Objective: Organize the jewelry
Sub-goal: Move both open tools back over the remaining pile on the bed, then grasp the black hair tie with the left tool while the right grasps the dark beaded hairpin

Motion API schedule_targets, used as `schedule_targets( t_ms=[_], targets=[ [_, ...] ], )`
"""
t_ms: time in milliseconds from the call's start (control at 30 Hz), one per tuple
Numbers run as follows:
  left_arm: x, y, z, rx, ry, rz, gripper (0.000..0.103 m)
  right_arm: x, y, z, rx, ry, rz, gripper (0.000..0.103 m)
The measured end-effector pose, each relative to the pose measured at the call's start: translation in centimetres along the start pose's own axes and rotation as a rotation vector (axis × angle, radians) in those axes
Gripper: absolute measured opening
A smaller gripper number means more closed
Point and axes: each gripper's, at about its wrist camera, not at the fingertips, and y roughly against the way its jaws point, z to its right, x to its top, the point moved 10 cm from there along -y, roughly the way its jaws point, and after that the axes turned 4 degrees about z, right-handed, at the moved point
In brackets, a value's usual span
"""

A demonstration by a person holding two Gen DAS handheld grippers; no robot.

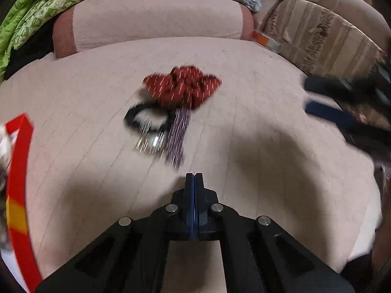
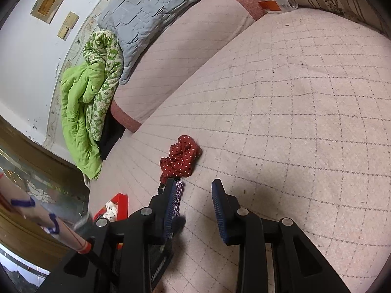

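A: Left gripper: jaws pressed flat together, nothing between them. It hangs over the pink quilted bedspread, short of the pile.

B: Pile contents?

A: Red white-dotted scrunchie at the far side. Touching its near edge, a black hair tie, a purple beaded strand and a shiny silver piece. Left view is motion-blurred, so the silver piece is possibly a clip or earrings; I cannot tell.

B: Right gripper?

A: Right gripper: fingers apart, only bedspread between them. The purple strand lies just beside its left finger, partly hidden behind it; contact unclear.

B: Surroundings?

A: Red tray at the left edge of the left view, well apart from the pile. Green quilt and grey pillow sit against the bolster at the head of the bed.
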Motion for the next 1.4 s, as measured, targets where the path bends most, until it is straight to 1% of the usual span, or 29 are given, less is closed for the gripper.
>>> schedule_targets(
  t_ms=[67, 167, 233, 267, 300, 367, 433, 567, 633, 667, 700, 767, 800, 833, 867, 933, 1000, 1067, 1100, 1133, 1167, 1200, 1267, 1333, 1367, 1400],
  targets=[
    [-1.9, 1.9, -0.5, -0.012, -0.013, -0.009, 0.0, -0.2, -0.2, -0.2, 0.0, 0.009, -0.004, 0.033],
    [-2.8, 3.7, -1.2, -0.036, 0.007, 0.006, 0.0, -0.8, -1.0, -0.7, -0.001, 0.021, -0.023, 0.033],
    [-2.4, 4.2, -1.3, -0.066, 0.035, 0.02, 0.0, -1.3, -1.6, -1.0, -0.007, 0.027, -0.035, 0.039],
    [-2.0, 4.6, -1.3, -0.071, 0.046, 0.034, 0.0, -1.5, -2.1, -1.2, -0.008, 0.03, -0.045, 0.047],
    [-1.6, 5.0, -1.4, -0.069, 0.047, 0.052, 0.0, -1.9, -2.8, -1.6, -0.008, 0.037, -0.056, 0.051],
    [-1.0, 5.7, -1.8, -0.057, 0.047, 0.074, 0.0, -2.7, -4.4, -2.6, -0.012, 0.063, -0.08, 0.051],
    [-0.5, 6.4, -2.5, -0.057, 0.072, 0.099, 0.0, -3.7, -6.3, -3.4, -0.022, 0.098, -0.115, 0.051],
    [-0.3, 7.6, -4.1, -0.07, 0.117, 0.125, 0.0, -5.0, -9.5, -3.9, -0.075, 0.153, -0.156, 0.051],
    [-0.4, 7.8, -4.6, -0.073, 0.119, 0.126, 0.0, -5.6, -11.2, -4.1, -0.112, 0.21, -0.178, 0.05],
    [-0.4, 7.8, -4.7, -0.071, 0.117, 0.127, 0.0, -5.9, -11.9, -4.1, -0.121, 0.232, -0.193, 0.049],
    [-0.3, 7.8, -4.8, -0.072, 0.115, 0.128, 0.0, -6.1, -12.5, -4.1, -0.138, 0.26, -0.204, 0.039],
    [-0.3, 7.6, -4.8, -0.082, 0.112, 0.125, 0.0, -5.8, -12.6, -3.9, -0.207, 0.34, -0.191, 0.021],
    [-0.2, 7.4, -4.8, -0.087, 0.111, 0.124, 0.0, -5.6, -12.4, -3.7, -0.208, 0.338, -0.191, 0.015],
    [-0.1, 7.3, -4.7, -0.091, 0.111, 0.124, 0.0, -5.4, -12.1, -3.3, -0.195, 0.3, -0.197, 0.013],
    [0.0, 7.2, -4.5, -0.097, 0.108, 0.123, 0.0, -5.1, -11.6, -2.6, -0.187, 0.255, -0.197, 0.008],
    [0.4, 7.0, -4.0, -0.103, 0.101, 0.129, 0.0, -4.0, -10.2, -1.3, -0.194, 0.204, -0.171, 0.008],
    [0.8, 6.7, -3.5, -0.107, 0.089, 0.132, 0.0, -2.8, -8.6, -0.3, -0.22, 0.194, -0.13, 0.008],
    [1.5, 6.2, -3.1, -0.093, 0.074, 0.131, 0.0, -1.6, -7.1, 0.5, -0.225, 0.175, -0.093, 0.008],
    [1.8, 5.9, -2.9, -0.094, 0.068, 0.127, 0.003, -1.2, -6.4, 0.7, -0.218, 0.165, -0.083, 0.008],
    [2.2, 5.3, -2.6, -0.098, 0.057, 0.111, 0.018, -0.9, -6.1, 0.8, -0.214, 0.159, -0.08, 0.008],
    [2.7, 4.5, -2.7, -0.085, 0.059, 0.095, 0.03, -0.8, -5.8, 1.0, -0.206, 0.153, -0.084, 0.008],
    [3.1, 3.8, -3.1, -0.07, 0.074, 0.089, 0.043, -0.9, -5.8, 1.0, -0.195, 0.139, -0.088, 0.008],
    [4.2, 2.1, -3.9, -0.065, 0.13, 0.065, 0.044, -1.1, -5.8, 0.9, -0.162, 0.114, -0.104, 0.008],
    [5.2, 0.4, -5.2, -0.034, 0.187, 0.031, 0.044, -1.0, -5.6, 0.8, -0.155, 0.114, -0.1, 0.008],
    [5.7, -0.6, -5.5, -0.036, 0.204, 0.012, 0.044, -0.9, -5.5, 0.7, -0.146, 0.112, -0.099, 0.008],
    [6.1, -1.4, -6.0, -0.017, 0.21, -0.002, 0.044, -0.8, -5.4, 0.6, -0.142, 0.115, -0.099, 0.008]
  ],
)
